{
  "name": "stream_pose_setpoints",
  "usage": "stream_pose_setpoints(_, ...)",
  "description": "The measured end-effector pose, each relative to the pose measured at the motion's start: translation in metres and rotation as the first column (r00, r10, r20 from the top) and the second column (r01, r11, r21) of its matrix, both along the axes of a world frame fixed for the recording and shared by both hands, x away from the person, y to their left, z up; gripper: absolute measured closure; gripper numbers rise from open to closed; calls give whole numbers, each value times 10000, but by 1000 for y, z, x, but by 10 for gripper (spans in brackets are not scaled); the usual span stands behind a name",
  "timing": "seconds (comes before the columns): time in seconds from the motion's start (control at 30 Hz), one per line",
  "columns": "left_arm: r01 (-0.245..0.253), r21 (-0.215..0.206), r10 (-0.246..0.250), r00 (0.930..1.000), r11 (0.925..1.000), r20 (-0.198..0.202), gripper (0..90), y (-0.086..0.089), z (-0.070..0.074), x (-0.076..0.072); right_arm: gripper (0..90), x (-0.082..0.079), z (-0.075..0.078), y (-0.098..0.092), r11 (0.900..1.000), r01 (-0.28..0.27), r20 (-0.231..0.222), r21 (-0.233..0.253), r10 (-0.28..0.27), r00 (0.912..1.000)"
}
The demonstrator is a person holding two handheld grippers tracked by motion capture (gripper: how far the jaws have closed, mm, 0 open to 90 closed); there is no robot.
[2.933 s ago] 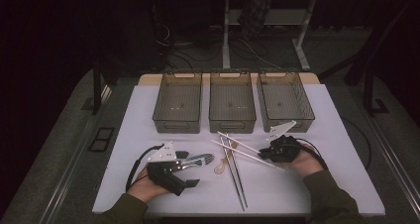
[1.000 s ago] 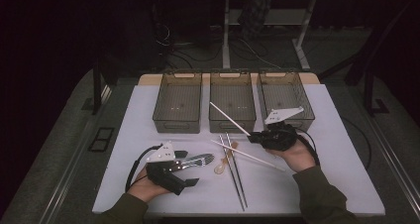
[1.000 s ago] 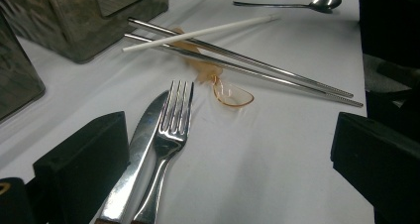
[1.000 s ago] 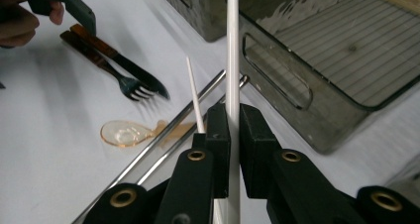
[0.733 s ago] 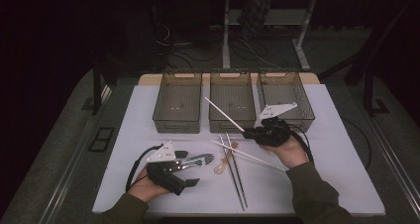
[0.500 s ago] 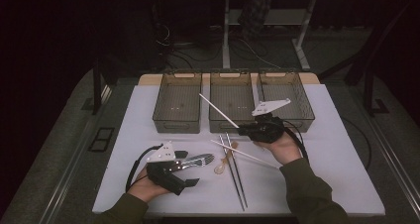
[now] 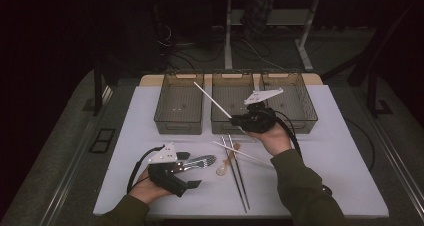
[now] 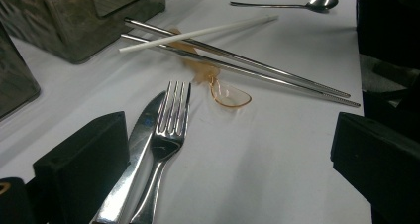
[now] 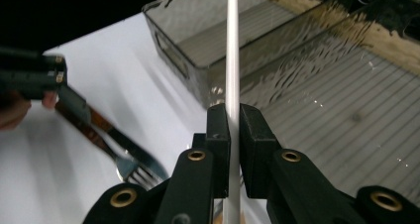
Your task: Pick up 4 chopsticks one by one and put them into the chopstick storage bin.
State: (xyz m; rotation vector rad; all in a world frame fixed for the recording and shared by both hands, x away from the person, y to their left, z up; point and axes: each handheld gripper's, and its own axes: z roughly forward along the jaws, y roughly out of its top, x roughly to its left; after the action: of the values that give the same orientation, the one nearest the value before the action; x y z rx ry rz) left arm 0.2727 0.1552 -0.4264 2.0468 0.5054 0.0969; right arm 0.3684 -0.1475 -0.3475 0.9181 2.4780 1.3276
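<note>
My right gripper is shut on a white chopstick, held in the air over the front of the middle bin; the stick slants up and left toward the left bin. In the right gripper view the chopstick runs straight up between the closed jaws of the right gripper. My left gripper rests open on the table with a fork and a knife lying between its jaws. A second white chopstick lies across two metal chopsticks and an amber plastic spoon.
Three smoky clear bins stand in a row at the back, the right bin beside my right hand. A metal spoon lies farther off on the white table. The loose cutlery sits mid-table between both hands.
My right gripper has lifted the white chopstick off the table and carried it up and left, from in front of the right bin to the middle bin. The left gripper has stayed put.
</note>
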Motion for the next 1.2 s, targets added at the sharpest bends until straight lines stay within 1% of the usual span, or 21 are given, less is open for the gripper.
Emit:
stream_pose_setpoints(0.1, -4, 11, 4, 10000, 10000, 12, 4, 0, 0, 0, 833, 5, 4, 6, 9998, 127, 58, 133, -128, 9999)
stream_pose_setpoints(0.17, -11, -24, 11, 10000, 10000, 7, 4, 1, 0, 1, 833, 8, 6, 11, 9996, 189, 4, 221, -189, 9998)
stream_pose_setpoints(0.23, -8, -49, 8, 10000, 10000, -8, 4, 1, 0, 1, 833, 11, 7, 16, 9996, 154, -1, 247, -154, 9999)
stream_pose_setpoints(0.37, 41, -24, -41, 10000, 10000, -3, 4, 1, 0, 0, 833, 17, 11, 27, 9995, 239, 36, 224, -240, 9997)
stream_pose_setpoints(0.6, 36, -97, -36, 10000, 9999, 11, 4, 1, 1, 0, 833, 29, 17, 48, 9991, 382, 139, 210, -385, 9992)
stream_pose_setpoints(0.63, 47, -88, -47, 10000, 10000, 39, 4, 1, 1, 0, 833, 30, 17, 52, 9989, 415, 82, 225, -417, 9991)
stream_pose_setpoints(0.8, 65, -101, -65, 10000, 9999, 19, 4, 1, 1, 0, 833, 39, 19, 71, 9993, 378, 185, 50, -378, 9991)
stream_pose_setpoints(0.97, 70, -168, -70, 10000, 9998, 7, 5, 2, 1, 0, 833, 48, 19, 88, 9988, 488, 188, 52, -489, 9986)
stream_pose_setpoints(1.1, 77, -190, -77, 10000, 9998, 9, 5, 2, 2, 0, 833, 56, 16, 100, 9981, 615, 202, 90, -616, 9979)
stream_pose_setpoints(1.2, 49, -268, -49, 10000, 9996, 1, 5, 3, 2, 0, 833, 63, 12, 109, 9972, 742, 175, -10, -742, 9971)
